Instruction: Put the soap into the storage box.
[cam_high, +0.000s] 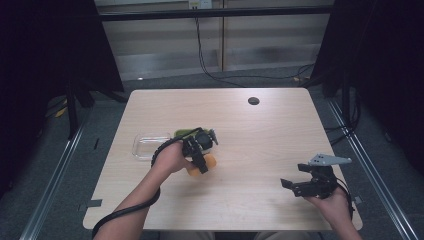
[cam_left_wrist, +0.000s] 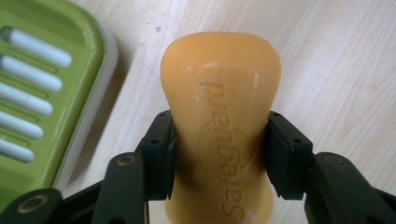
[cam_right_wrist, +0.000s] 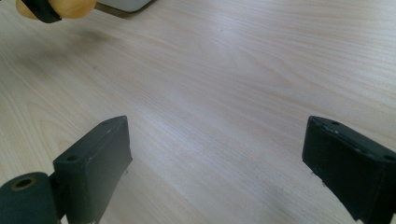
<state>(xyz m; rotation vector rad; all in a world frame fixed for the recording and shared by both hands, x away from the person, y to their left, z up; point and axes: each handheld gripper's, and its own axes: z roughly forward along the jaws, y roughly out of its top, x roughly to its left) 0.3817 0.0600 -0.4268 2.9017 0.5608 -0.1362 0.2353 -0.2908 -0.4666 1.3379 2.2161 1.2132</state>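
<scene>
In the high view, the left gripper (cam_high: 200, 159) sat left of centre over the pale wood-grain table (cam_high: 250, 135), its jaws clamped on an orange soap bar (cam_high: 206, 162) showing just below the black gripper body. A green soap dish (cam_high: 184, 133) and a clear plastic container (cam_high: 147, 145) lay just above and to the left. The right gripper (cam_high: 292, 186) rested at the lower right, well apart from the soap, jaws spread. In the left gripper view, the soap bar (cam_left_wrist: 219, 126) was smooth and waxy, waisted in outline with rounded ends and an embossed logo; its long axis ran from the bottom edge toward the top, and the black pads (cam_left_wrist: 285, 154) pressed its narrow waist from both sides. The ribbed, slotted soap dish (cam_left_wrist: 42, 93) occupied the left edge. In the right gripper view, the matte black jaws stood wide with bare table (cam_right_wrist: 224, 93) between them; the soap bar (cam_right_wrist: 70, 8) appeared at the upper left corner.
</scene>
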